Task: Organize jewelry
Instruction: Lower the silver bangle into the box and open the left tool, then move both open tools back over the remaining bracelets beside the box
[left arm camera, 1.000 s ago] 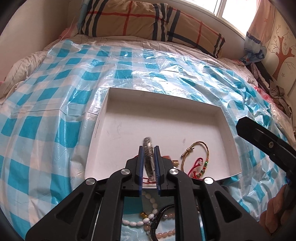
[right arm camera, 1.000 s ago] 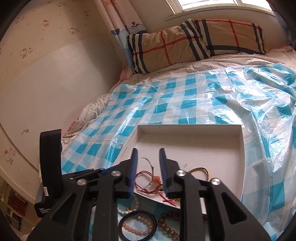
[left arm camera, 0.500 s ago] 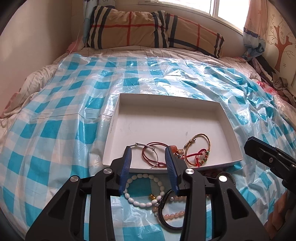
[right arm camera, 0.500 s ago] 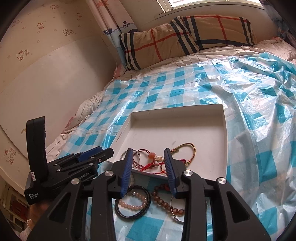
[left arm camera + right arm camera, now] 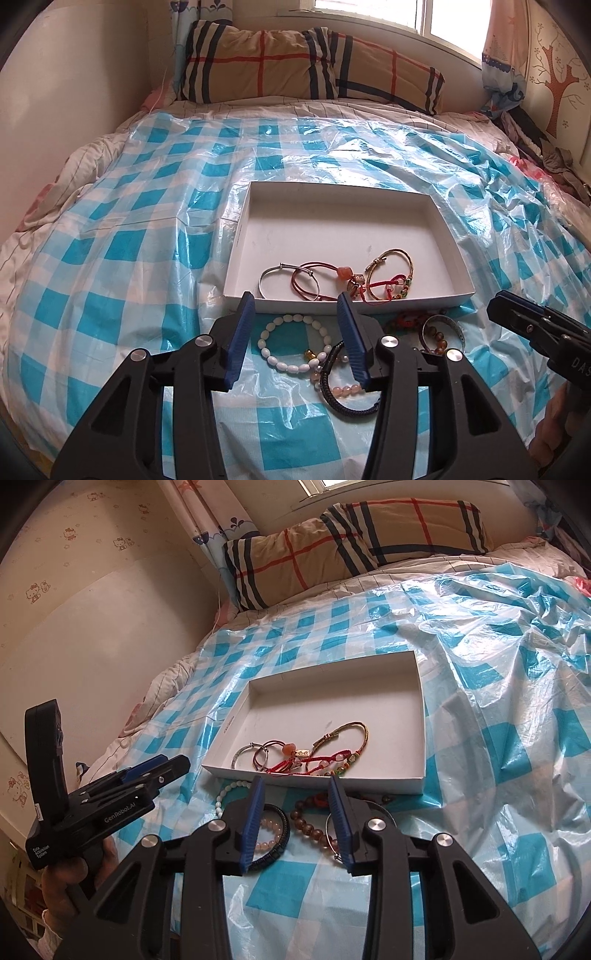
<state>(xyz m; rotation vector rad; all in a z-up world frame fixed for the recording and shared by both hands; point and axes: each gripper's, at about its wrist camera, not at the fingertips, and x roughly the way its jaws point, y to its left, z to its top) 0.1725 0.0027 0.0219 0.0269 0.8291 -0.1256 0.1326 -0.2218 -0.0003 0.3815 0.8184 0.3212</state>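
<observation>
A shallow white box [image 5: 236,258] lies on the blue-checked plastic sheet. Inside it, near the front wall, are a silver bangle [image 5: 269,277], a red cord bracelet [image 5: 314,273] and a gold-green cord bracelet [image 5: 391,273]. On the sheet in front lie a white bead bracelet [image 5: 280,354], a black braided bracelet [image 5: 332,391] around pink beads, and a brown bead bracelet [image 5: 306,823]. My left gripper [image 5: 295,299] hovers above the white beads, its jaws opening with nothing between them. My right gripper [image 5: 295,781] stands open and empty above the black and brown bracelets.
A plaid pillow [image 5: 295,70] lies at the head of the bed under the window. A pale wall [image 5: 92,646] runs along the left side. Clothes [image 5: 546,155] are piled at the right edge. A person's hand [image 5: 70,878] holds the left gripper's handle.
The left gripper let go of the silver bangle, which now lies in the box, then opened and drew back toward me. The right gripper also drew back from the box.
</observation>
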